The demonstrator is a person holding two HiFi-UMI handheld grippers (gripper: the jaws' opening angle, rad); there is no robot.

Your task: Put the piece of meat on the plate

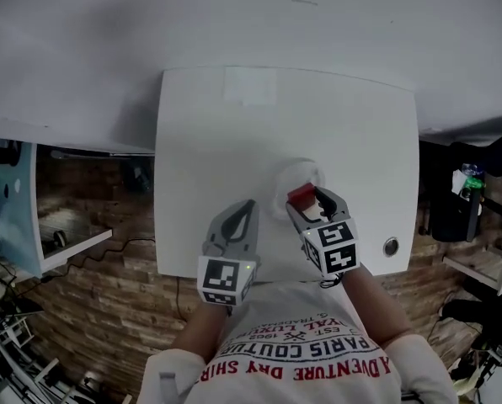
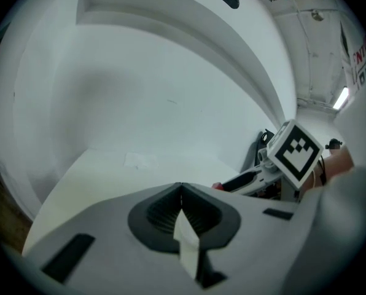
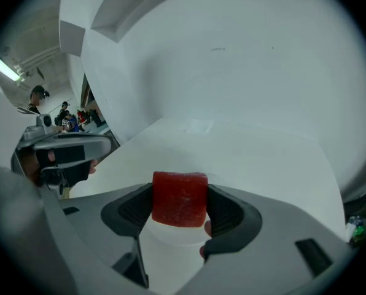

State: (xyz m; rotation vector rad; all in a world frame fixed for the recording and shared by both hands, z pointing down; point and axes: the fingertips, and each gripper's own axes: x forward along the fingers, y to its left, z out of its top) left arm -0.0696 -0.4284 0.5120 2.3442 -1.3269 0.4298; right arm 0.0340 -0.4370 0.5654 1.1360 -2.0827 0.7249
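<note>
So the right gripper point(image 3: 181, 206) is clamped on the small red, squarish block of meat point(image 3: 180, 196), with the dark ribbed pads squeezing it from both sides. The block sits right at the jaw tips, sticking up a bit above them. Just under and past it is the round white plate point(image 1: 286, 173), and from the head view the meat hangs over the plate's near edge. I can't tell if it's touching yet. My guess is we're at the placing step: pickup is done, and what's left is to lower it a little further in over the plate, then let the jaws open. The left gripper point(image 2: 182, 192) is squeezed closed on nothing, parked just left of the right one near the front edge of the plain white table point(image 1: 205, 124).
</note>
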